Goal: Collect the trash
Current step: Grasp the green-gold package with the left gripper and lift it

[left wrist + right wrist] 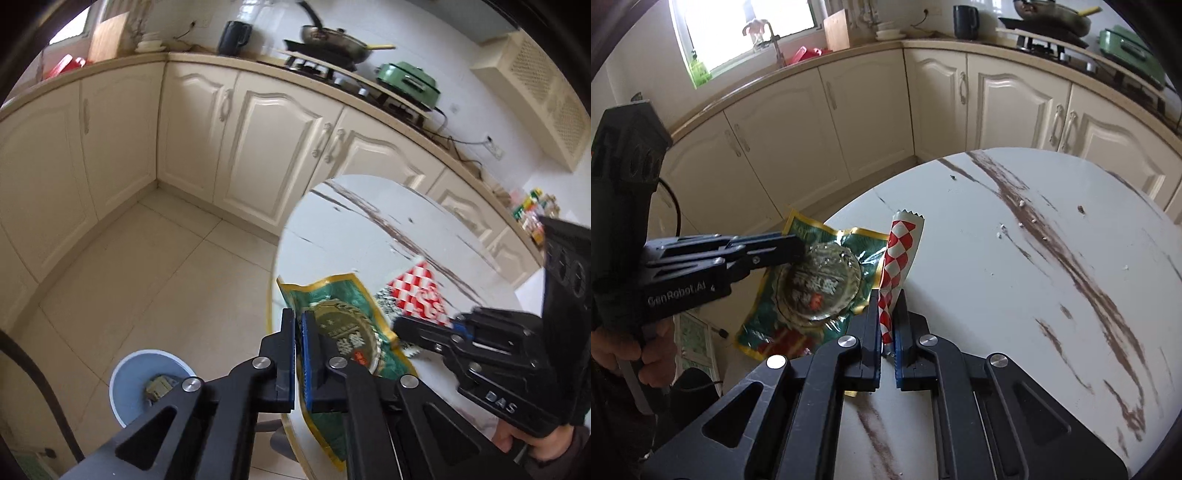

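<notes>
Two handheld grippers clamp snack wrappers at the edge of a marble-topped kitchen table.

The left gripper (299,321) is closed on the edge of a green-and-gold wrapper (343,332) overhanging the table (1034,258); the right gripper (886,306) pinches a red-and-white checked wrapper (899,254) standing upright beside it. A pale blue bin (129,384) sits on the tiled floor below, apparently with some scrap inside, though blur obscures it.
</notes>
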`<state>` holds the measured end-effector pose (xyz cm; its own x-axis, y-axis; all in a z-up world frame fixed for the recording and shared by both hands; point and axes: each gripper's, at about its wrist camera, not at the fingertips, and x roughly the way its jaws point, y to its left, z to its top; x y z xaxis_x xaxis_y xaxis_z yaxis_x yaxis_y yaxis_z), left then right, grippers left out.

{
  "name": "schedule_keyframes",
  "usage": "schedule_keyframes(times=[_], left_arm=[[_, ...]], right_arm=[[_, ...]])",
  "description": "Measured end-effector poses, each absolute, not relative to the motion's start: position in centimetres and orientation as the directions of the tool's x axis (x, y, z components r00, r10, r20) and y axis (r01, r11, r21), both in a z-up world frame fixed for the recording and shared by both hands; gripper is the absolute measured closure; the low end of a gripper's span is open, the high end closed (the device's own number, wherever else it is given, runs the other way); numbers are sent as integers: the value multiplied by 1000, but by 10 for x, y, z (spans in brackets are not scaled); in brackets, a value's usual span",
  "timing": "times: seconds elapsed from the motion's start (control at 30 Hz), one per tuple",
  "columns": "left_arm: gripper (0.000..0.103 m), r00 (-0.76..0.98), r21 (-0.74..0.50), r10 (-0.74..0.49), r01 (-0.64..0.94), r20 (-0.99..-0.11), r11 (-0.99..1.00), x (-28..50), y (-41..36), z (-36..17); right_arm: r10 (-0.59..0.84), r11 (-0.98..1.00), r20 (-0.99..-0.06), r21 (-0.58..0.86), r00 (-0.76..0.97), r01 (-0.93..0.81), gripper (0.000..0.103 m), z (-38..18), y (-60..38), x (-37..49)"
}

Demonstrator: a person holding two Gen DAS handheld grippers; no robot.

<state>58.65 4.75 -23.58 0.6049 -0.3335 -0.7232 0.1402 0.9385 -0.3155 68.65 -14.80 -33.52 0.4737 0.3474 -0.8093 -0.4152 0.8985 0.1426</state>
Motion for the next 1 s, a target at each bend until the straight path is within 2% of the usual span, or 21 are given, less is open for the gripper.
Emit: schedule_keyframes(times=[0.23, 0.4, 0.47, 0.53, 0.7, 0.8, 0.87, 0.93, 1.0], left_arm=[[103, 611, -296, -313, 132, -727, 946, 569, 49, -230], [84, 621, -286, -280, 94, -732, 954, 559, 61, -231], [54, 604, -307, -293, 83, -741, 948, 558, 64, -232], [48, 605, -312, -289, 71, -742, 948, 554, 67, -235], [56, 544, -452, -440, 120, -715, 884, 554, 62, -239], [70, 559, -471, -448, 114, -697, 875, 550, 60, -235], [85, 581, -486, -457, 117, -674, 866, 547, 63, -226], [94, 583, -489, -476, 150, -659, 859, 543, 63, -221], [97, 588, -465, -473, 178, -656, 867, 536, 56, -212]], right_arm=[[400, 891, -802, 226, 443, -395, 97, -338, -151, 683], [409, 884, -803, 230, 433, -408, 97, -341, -139, 680], [403, 884, -807, 221, 432, -412, 97, -342, -134, 681], [415, 879, -805, 235, 423, -415, 97, -343, -130, 681], [426, 872, -805, 243, 413, -426, 97, -346, -119, 682], [423, 873, -805, 238, 415, -427, 97, -347, -114, 683], [421, 874, -806, 237, 417, -425, 97, -346, -114, 683], [421, 875, -805, 240, 417, -420, 97, -346, -114, 683], [422, 875, -805, 241, 417, -419, 97, -346, -112, 683]])
